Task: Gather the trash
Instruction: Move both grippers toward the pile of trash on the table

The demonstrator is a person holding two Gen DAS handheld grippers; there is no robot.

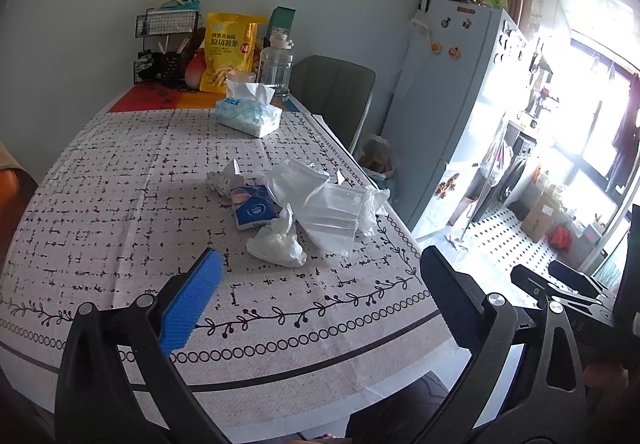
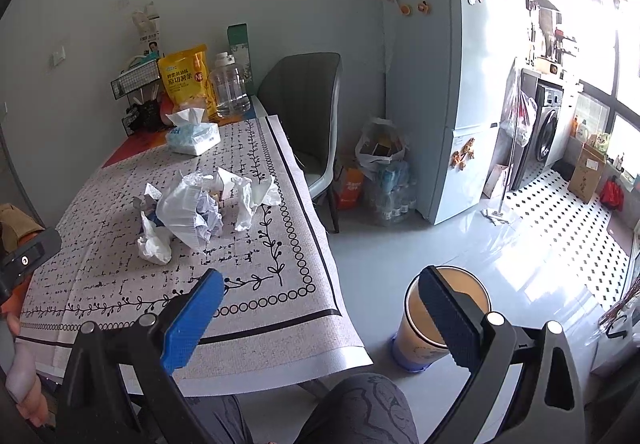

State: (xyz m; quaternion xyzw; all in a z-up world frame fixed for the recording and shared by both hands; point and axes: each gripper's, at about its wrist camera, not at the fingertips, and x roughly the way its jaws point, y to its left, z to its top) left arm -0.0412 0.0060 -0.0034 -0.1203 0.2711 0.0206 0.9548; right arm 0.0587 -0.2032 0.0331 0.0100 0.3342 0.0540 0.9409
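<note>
At the far end of the counter a tissue box lies with one tissue standing up. Behind it stand a yellow snack bag, a clear water bottle and a black wire rack against the wall. A grey chair is just beside the counter. A pale blue fridge with magnets stands near a washing machine.

The grey woven tablecloth has broken black dashes all over, plus a border of black rings and leafy vines. The crumpled tissues are white, and the small paper packet is blue. Bright yellow snack bag with orange print; pale blue fridge; white floor tiles with black dots.
</note>
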